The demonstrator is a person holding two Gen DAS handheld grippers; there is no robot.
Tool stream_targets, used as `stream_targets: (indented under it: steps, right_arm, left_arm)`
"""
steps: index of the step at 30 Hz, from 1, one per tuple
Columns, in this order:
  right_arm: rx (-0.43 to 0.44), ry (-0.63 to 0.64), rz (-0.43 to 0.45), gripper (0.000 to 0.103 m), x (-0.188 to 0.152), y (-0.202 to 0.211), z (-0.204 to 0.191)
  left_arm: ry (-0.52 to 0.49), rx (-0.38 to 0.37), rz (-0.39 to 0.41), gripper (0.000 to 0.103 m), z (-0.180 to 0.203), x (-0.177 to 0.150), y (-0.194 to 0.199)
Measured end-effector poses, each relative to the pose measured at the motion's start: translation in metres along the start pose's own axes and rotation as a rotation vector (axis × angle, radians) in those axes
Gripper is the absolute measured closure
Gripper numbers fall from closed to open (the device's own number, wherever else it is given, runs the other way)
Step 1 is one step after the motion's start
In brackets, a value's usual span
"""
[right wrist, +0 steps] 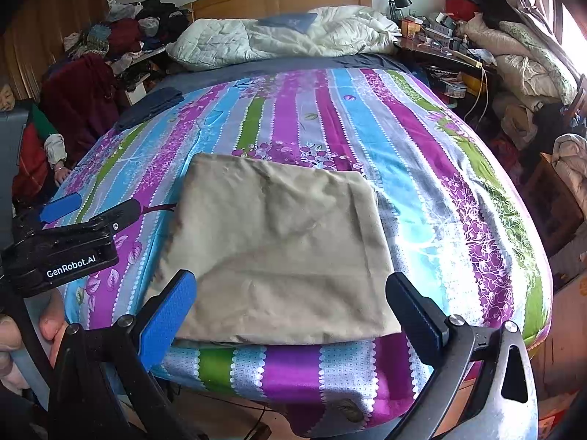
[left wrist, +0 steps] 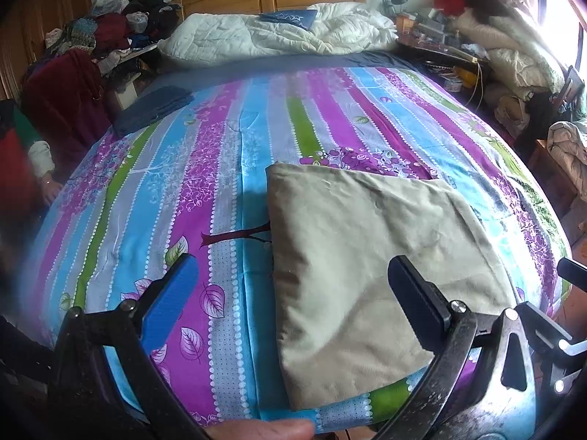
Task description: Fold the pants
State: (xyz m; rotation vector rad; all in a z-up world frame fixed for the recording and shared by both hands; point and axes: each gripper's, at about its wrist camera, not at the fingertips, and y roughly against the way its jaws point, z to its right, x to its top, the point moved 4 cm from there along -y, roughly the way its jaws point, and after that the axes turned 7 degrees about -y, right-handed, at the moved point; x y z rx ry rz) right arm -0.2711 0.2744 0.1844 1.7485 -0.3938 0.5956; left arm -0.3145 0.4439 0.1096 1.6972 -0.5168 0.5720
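The pants (right wrist: 279, 253) are down to a flat beige rectangle, sitting at the near edge of the bed (right wrist: 422, 190), a bit toward its near-right corner. Their front hem lies right along that edge, just short of where the striped cover drops over the side.

Both tongs are gaping wide with nothing in them. The left gripper (left wrist: 293, 293) hangs above the near edge with the pants' left border running between its fingers; one finger is over bare cover, the other over the cloth. The right gripper (right wrist: 290, 304) sits square in front of the pants, low by the near edge, fingers spread about as wide as the fold itself.

Loads of open cover behind and left of the pants. A folded blue cloth (left wrist: 154, 108) lies at the far-left edge, and a white duvet (left wrist: 279, 33) is bunched at the headboard end. A person's hand (right wrist: 61, 173) rests at the left edge.
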Motion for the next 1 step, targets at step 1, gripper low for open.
stream_targets:
  steps: [1]
  right_arm:
    - [0.001, 0.002, 0.003, 0.000, -0.0001, 0.0001, 0.0003]
  left_arm:
    - [0.003, 0.003, 0.006, 0.000, 0.0012, -0.0002, 0.0007]
